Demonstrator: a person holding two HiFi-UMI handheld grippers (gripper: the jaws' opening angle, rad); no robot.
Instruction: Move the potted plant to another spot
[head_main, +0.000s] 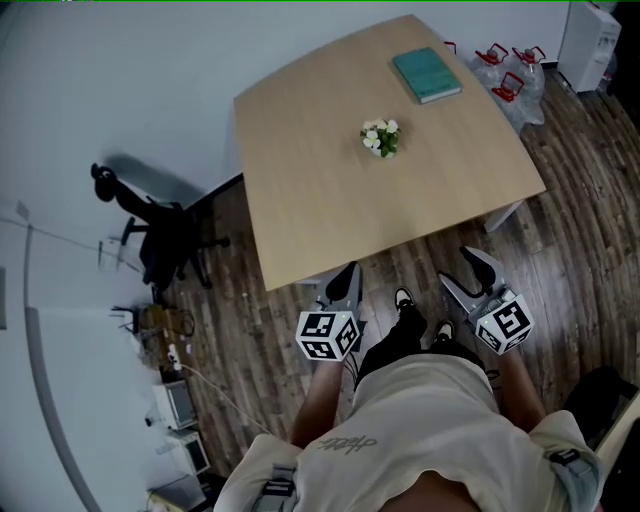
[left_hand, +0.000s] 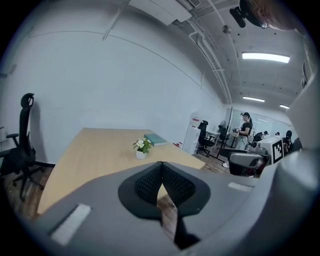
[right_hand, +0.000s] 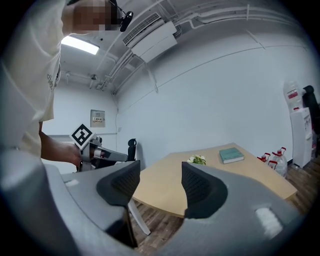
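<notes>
Potted plant (head_main: 381, 137): stands upright on the table, past the middle toward the far edge. It is untouched and well apart from both grippers. It has a small white pot, white blossoms and green leaves.
Step in hand: the approach, as I judge it. Nothing is grasped, and both grippers hang over the floor (head_main: 250, 340), short of the table's near edge.
Left gripper (head_main: 348, 278): clenched, with its ribbed black pads pressed together and nothing between them. It has a grey shell and a marker cube behind.
Right gripper (head_main: 455, 266): released, with its jaws apart and empty. Its dark pads are ribbed like the left one's.
Table (head_main: 330, 190): a pale wood-look top, smooth and matt, with rounded corners and gently bowed edges. It is bare along the near edge.
Next move: probably a reach across the near edge to the pot. The right gripper is already spread and looks the readier one. It should close low on the pot's wall, not on the soft stems. The left gripper would have to open first.
Handling guess: the pot looks light and rigid, and a tilt could tip it over.
Book (head_main: 427, 74): teal, flat and hard-covered, lying near the far corner beyond the plant. It takes up that spot.
Beyond the table: a black office chair (head_main: 165, 240) stands off the left edge. Red-handled bottles (head_main: 505, 85) sit in a clear bag past the far right corner.
</notes>
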